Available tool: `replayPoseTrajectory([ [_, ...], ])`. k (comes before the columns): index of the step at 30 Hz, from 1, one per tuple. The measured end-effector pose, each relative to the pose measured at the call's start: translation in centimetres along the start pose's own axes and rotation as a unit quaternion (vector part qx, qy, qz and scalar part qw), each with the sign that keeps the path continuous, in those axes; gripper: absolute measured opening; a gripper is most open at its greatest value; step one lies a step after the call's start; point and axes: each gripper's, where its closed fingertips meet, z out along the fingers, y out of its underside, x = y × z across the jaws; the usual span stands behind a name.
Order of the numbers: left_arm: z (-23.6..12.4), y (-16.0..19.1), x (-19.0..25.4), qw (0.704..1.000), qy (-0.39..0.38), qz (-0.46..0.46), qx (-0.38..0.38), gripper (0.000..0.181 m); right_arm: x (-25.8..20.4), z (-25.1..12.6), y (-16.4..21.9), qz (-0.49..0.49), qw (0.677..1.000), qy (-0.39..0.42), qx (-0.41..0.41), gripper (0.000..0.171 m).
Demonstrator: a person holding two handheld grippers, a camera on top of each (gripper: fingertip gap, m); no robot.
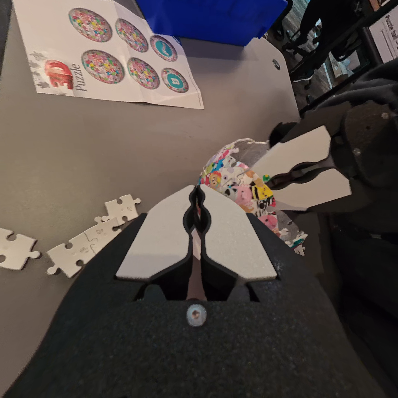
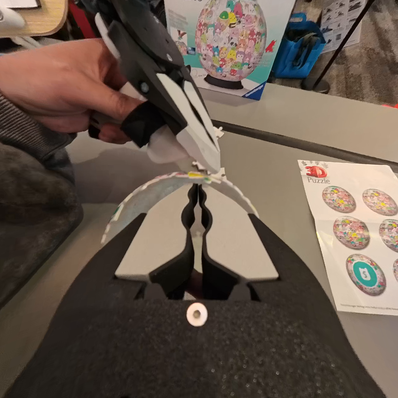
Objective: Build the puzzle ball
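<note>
Colourful cartoon-printed curved puzzle shell (image 1: pixel 243 189), grey inside, pinched by both closed tools (image 1: pixel 197 189) (image 2: pixel 197 187).

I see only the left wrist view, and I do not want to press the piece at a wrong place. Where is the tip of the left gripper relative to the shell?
Observer: In the right wrist view the left gripper points down from above. Its piece meets the top edge of the shell.
Operator: Which side of the shell faces the right camera?
Observer: The hollow grey inside. The coloured outside faces away.
Operator: Is there another picture of the finished ball, apart from the sheet?
Observer: Yes. A puzzle box stands upright straight ahead, beyond the shell, and shows the whole ball.
</note>
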Motion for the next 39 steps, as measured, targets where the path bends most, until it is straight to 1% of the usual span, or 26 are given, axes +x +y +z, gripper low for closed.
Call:
replayPoseTrajectory([
  [1,-0.2,0.0,-0.5,1.000,-0.012,-0.004,0.001,0.000,-0.5,-0.5,0.3,0.000,1.000,-0.018,-0.015,0.008],
  [3,-0.8,-0.4,-2.1,0.998,-0.051,-0.009,0.019,0.000,-1.7,-2.0,1.3,-0.014,0.996,-0.069,-0.058,0.032],
  [5,-1.7,-1.0,-3.6,0.995,-0.086,-0.010,0.055,0.000,-2.4,-3.8,0.9,-0.044,0.990,-0.116,-0.066,0.040],
  [7,-2.7,-1.4,-4.8,0.988,-0.121,0.001,0.097,0.001,-2.3,-5.5,-1.2,-0.108,0.982,-0.154,-0.027,0.040],
  [9,-3.7,-1.3,-5.5,0.975,-0.161,0.017,0.153,0.003,-1.3,-6.2,-2.8,-0.220,0.962,-0.163,0.001,0.038],
  [11,-4.6,-0.7,-5.8,0.959,-0.195,0.025,0.203,0.007,0.2,-5.4,-3.6,-0.342,0.928,-0.147,0.006,0.034],
  [12,-5.2,-0.3,-6.0,0.950,-0.213,0.028,0.227,0.007,0.9,-4.7,-3.7,-0.392,0.909,-0.142,0.002,0.034],
  [13,-5.8,0.2,-6.1,0.941,-0.230,0.031,0.245,0.007,1.0,-4.0,-3.5,-0.432,0.889,-0.152,-0.002,0.034],
  [14,-6.2,0.8,-6.1,0.935,-0.244,0.033,0.257,0.007,1.4,-3.2,-3.4,-0.463,0.873,-0.150,0.000,0.032],
  [16,-7.2,1.5,-6.1,0.923,-0.268,0.035,0.273,0.007,1.4,-2.0,-2.3,-0.502,0.847,-0.172,-0.022,0.030],
  [19,-8.0,1.1,-5.7,0.916,-0.261,0.037,0.302,0.007,1.5,-1.3,-1.2,-0.521,0.831,-0.191,-0.035,0.029],
  [21,-7.3,1.4,-5.8,0.926,-0.244,0.029,0.287,0.008,1.2,-1.2,-0.8,-0.530,0.822,-0.204,-0.031,0.026],
  [23,-6.7,1.5,-5.9,0.932,-0.240,0.029,0.271,0.008,1.4,-0.8,-1.1,-0.550,0.814,-0.188,-0.020,0.021],
  [25,-6.1,1.7,-5.9,0.936,-0.240,0.036,0.255,0.008,1.5,-0.5,-1.1,-0.560,0.806,-0.188,-0.023,0.017],
  [28,-5.6,1.8,-5.9,0.939,-0.245,0.045,0.239,0.007,1.4,-0.4,-0.7,-0.565,0.800,-0.202,-0.031,0.013],
  [32,-5.3,1.9,-5.9,0.941,-0.243,0.045,0.230,0.007,1.7,-0.3,-0.8,-0.571,0.796,-0.196,-0.030,0.004],
  [39,-5.0,2.0,-6.0,0.943,-0.244,0.046,0.219,0.006,1.6,0.0,-0.8,-0.585,0.788,-0.188,-0.029,0.003],
])
